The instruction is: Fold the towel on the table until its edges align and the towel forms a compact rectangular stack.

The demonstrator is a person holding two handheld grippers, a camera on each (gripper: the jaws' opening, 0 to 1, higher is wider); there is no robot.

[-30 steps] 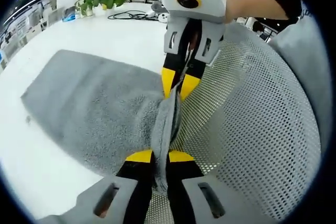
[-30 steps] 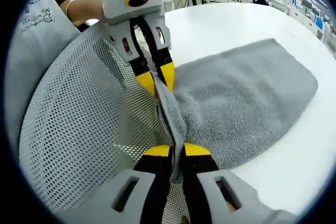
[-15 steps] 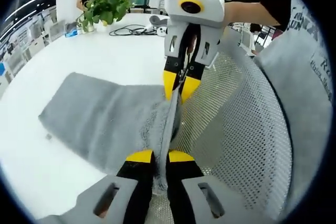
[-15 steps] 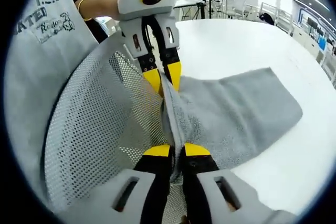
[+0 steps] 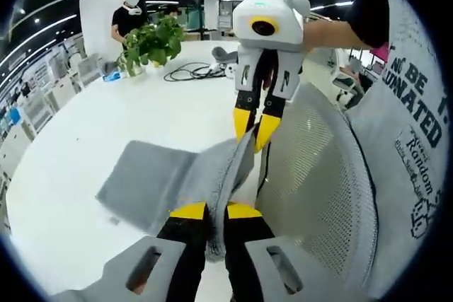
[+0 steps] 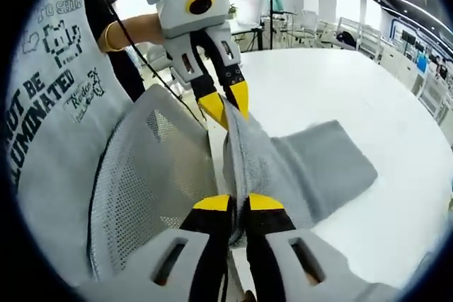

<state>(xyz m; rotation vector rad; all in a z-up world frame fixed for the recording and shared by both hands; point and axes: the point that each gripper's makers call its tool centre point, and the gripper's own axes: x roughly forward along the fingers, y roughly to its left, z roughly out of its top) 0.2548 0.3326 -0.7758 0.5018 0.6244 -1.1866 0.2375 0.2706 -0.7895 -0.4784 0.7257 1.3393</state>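
"Where's the towel (image 5: pixel 152 182)?"
"Its near edge hangs in the air and the rest lies on the tabletop (image 5: pixel 78 139). My left claw (image 5: pixel 216 211) and right claw (image 6: pixel 237 203) are each clamped on that edge, so I can carry it across to fold it"

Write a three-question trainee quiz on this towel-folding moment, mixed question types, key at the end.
1. True or false: the left gripper is shut on an edge of the grey towel.
2. Multiple choice: what stands at the far end of the white table in the left gripper view? A) a leafy potted plant B) a stack of books C) a kettle
3. Fill in: the right gripper is shut on the ____.

Key: 1 true. 2 A, the potted plant. 3 towel; its near edge is stretched between both grippers while the far part lies on the table.
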